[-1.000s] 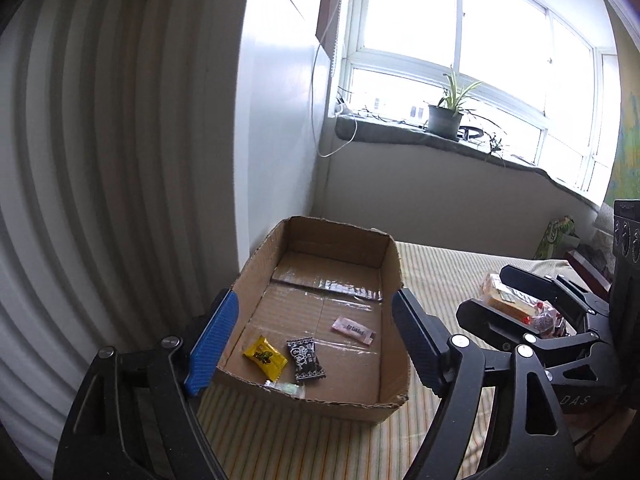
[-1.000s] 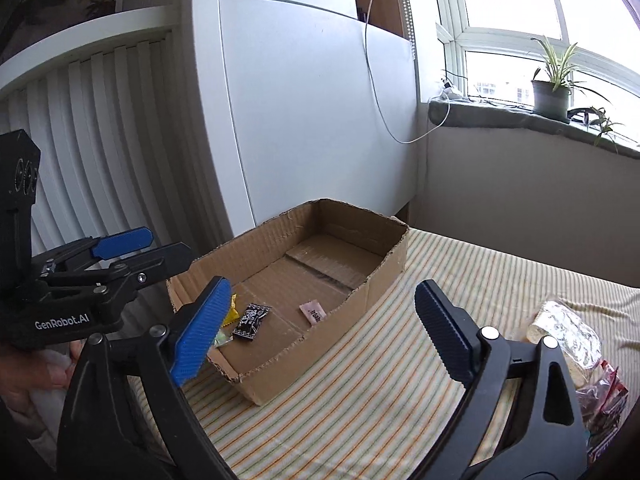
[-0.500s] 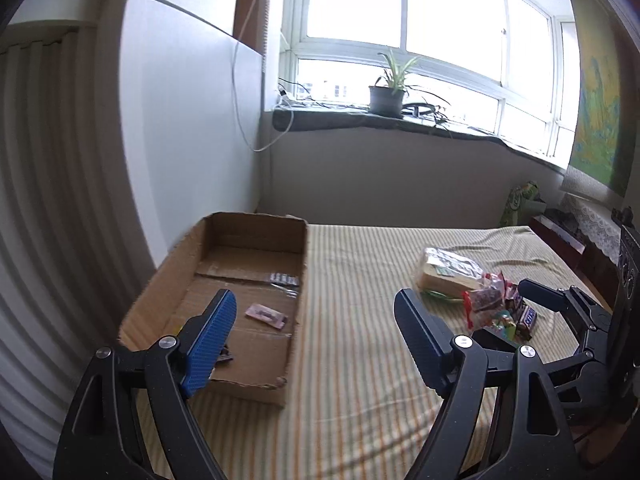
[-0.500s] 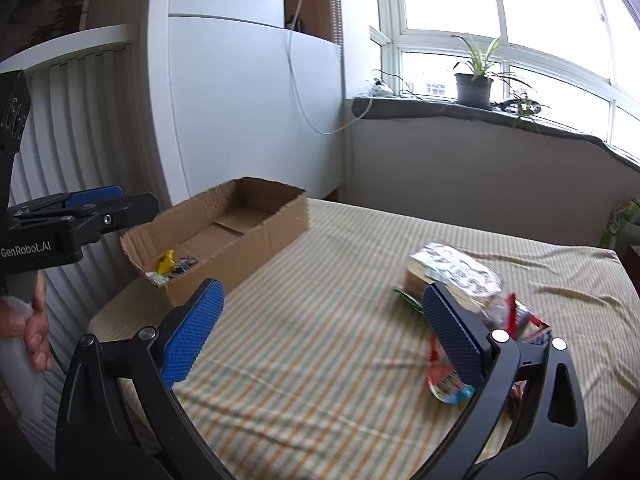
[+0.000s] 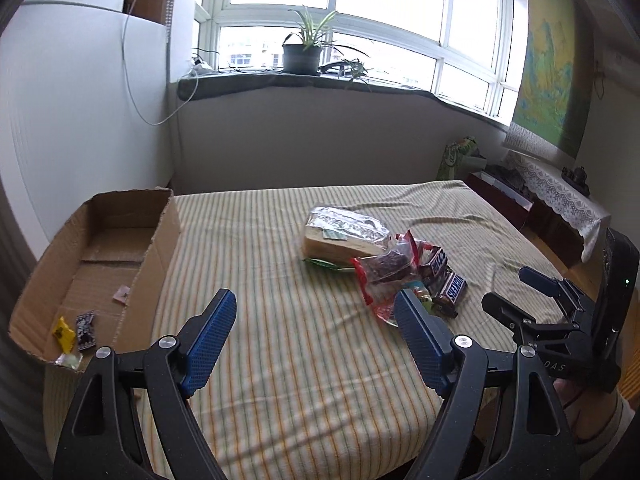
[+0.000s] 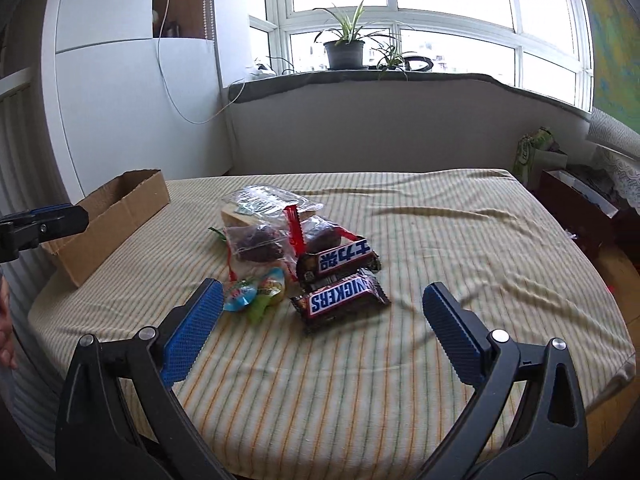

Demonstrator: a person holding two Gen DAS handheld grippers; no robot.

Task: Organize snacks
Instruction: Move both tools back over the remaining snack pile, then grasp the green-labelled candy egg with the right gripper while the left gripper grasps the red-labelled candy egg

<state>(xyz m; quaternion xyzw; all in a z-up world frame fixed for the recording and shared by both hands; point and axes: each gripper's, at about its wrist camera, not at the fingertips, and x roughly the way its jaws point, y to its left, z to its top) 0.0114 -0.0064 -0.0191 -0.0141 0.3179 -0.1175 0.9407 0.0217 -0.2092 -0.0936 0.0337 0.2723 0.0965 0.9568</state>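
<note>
Both grippers hang over the striped cloth [image 6: 400,380] on the table, tilted downward toward it, each with its jaws wide apart and nothing between the blue pads. The left gripper [image 5: 316,322] points at bare cloth between the box [image 5: 160,256] and the snack pile; its right finger [image 5: 416,332] overlaps the near edge of the pile in that view, though whether it touches anything there cannot be told. The right gripper [image 6: 320,312] points straight at the pile from the near side, with the Snickers bar [image 6: 340,300] lying on the cloth just beyond the gap between its fingers. Behind that bar lies a 2nd bar [image 6: 340,260] with a blue and white label, leaning against 2 clear bags of dark pieces [image 6: 260,244]. A couple of small round sweets [image 6: 256,292] sit just left of the Snickers, close to the gripper's left finger. A larger clear-wrapped pack [image 5: 340,236] sits at the back of the pile. The cardboard box stands open at the left edge of the table, well apart from the pile, holding a yellow packet [image 5: 64,332], a black packet [image 5: 86,330] and a pink one [image 5: 122,293]. A bit of the person's hand [image 6: 5,336] shows at the left edge of the right wrist view, and a wrist below the right gripper in the left view.
</note>
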